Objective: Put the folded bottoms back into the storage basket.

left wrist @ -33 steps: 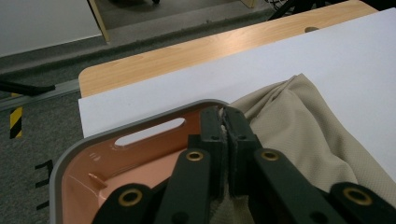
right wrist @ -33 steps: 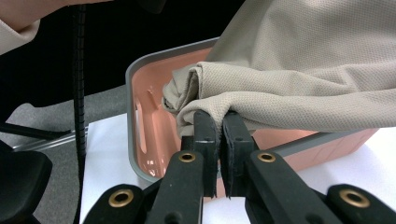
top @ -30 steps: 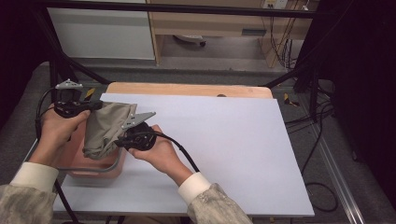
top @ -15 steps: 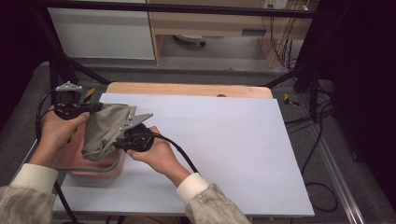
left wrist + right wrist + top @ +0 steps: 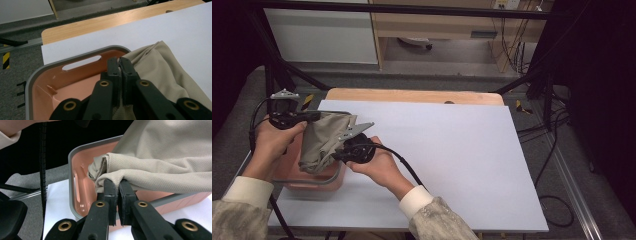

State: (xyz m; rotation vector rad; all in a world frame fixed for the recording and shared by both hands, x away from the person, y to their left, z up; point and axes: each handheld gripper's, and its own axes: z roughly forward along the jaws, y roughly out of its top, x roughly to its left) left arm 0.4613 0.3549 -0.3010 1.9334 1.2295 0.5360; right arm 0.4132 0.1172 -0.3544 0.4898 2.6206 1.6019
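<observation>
A beige cloth (image 5: 324, 141) hangs between my two grippers over a salmon-pink basket (image 5: 314, 181) with a grey rim at the table's left edge. My left gripper (image 5: 314, 116) is shut on the cloth's upper far edge. In the left gripper view the jaws (image 5: 119, 65) pinch the cloth (image 5: 160, 72) above the basket (image 5: 50, 72). My right gripper (image 5: 337, 156) is shut on the cloth's lower near edge. The right gripper view has its jaws (image 5: 117, 183) clamped on a fold of cloth (image 5: 160, 162) over the basket's rim (image 5: 71, 185).
The basket stands on a large white sheet (image 5: 452, 150) that covers the wooden table (image 5: 412, 95). Black frame bars (image 5: 277, 75) stand at the far left. Cables (image 5: 557, 200) lie on the floor to the right.
</observation>
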